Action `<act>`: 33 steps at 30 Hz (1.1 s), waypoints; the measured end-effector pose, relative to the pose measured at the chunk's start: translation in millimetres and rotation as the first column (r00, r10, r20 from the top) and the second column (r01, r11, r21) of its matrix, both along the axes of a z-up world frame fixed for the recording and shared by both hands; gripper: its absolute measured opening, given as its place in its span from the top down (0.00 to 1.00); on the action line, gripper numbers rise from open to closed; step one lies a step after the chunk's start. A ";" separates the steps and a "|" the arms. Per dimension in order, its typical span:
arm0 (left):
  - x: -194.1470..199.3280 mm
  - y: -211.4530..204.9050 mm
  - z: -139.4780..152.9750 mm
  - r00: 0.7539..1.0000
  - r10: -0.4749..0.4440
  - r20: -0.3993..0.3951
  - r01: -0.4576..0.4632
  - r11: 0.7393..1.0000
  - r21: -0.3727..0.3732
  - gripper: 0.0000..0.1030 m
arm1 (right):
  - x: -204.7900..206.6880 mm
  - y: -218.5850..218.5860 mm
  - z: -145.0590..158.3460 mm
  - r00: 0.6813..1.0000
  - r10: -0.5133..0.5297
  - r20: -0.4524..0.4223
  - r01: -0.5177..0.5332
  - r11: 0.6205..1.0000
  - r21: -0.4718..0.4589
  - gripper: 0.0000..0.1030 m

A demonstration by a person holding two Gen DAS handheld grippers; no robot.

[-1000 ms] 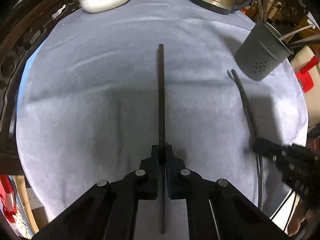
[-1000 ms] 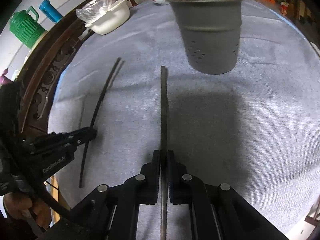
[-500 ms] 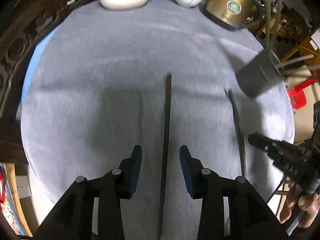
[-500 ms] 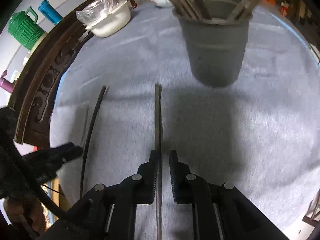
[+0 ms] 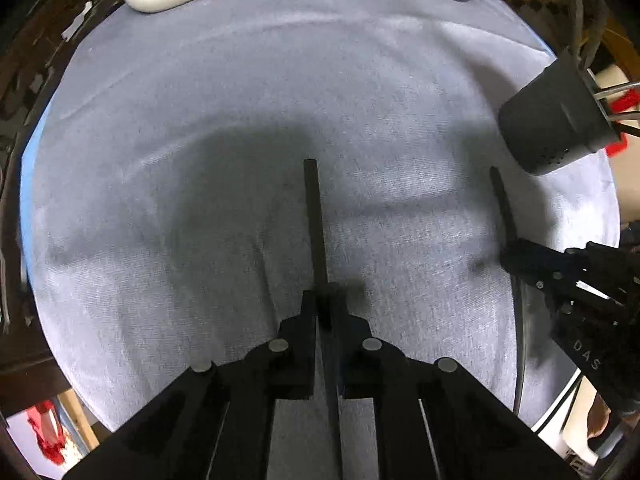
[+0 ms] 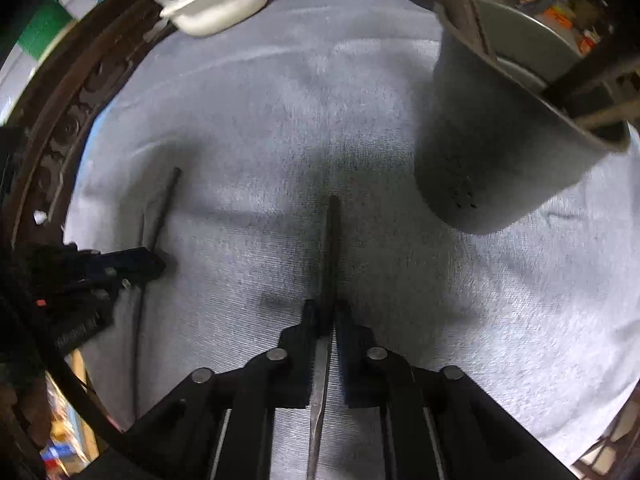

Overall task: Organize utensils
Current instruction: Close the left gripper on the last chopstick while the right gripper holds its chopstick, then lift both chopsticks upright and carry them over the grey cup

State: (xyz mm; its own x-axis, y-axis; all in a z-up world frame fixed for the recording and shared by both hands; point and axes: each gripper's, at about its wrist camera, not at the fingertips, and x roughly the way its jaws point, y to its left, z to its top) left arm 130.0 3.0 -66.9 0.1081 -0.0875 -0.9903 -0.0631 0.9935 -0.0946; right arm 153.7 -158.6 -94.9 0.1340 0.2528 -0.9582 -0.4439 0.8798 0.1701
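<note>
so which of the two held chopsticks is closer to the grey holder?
The chopstick in the right gripper: its tip points near the base of the grey holder. The left gripper's chopstick lies farther away.

- Dark chopstick (image 5: 316, 232) pinched in the left hand-held gripper (image 5: 325, 312)
- Second chopstick (image 6: 331, 248) clamped by the right hand-held gripper (image 6: 325, 316)
- Grey utensil holder (image 6: 492, 148), tilted, holds utensils

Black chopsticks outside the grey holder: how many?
2: one black chopstick clamped in the left gripper, the other in the right gripper. More sticks stand in the grey holder.
</note>
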 end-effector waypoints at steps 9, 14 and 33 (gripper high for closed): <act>12.5 31.4 -0.3 0.996 -0.014 -0.088 0.008 0.997 -0.071 0.94 | 8.6 18.6 -0.8 0.990 0.133 -0.042 -0.136 0.986 -0.092 0.90; 24.0 33.9 1.5 0.998 -0.026 -0.064 0.021 0.997 -0.074 0.94 | 9.0 29.3 -0.2 0.983 0.178 -0.043 -0.182 0.976 -0.121 0.91; -97.9 69.7 127.5 0.679 0.281 0.678 -0.215 0.959 -0.183 0.94 | -97.0 4.3 110.3 0.806 -0.057 0.589 -0.114 0.962 0.250 0.94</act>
State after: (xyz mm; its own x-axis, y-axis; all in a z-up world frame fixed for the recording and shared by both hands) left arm 32.1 72.7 60.6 0.7871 -0.0321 -0.6160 -0.1899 0.9375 -0.2915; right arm 56.7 -154.2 15.3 0.6352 0.4928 -0.5947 -0.5571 0.8257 0.0892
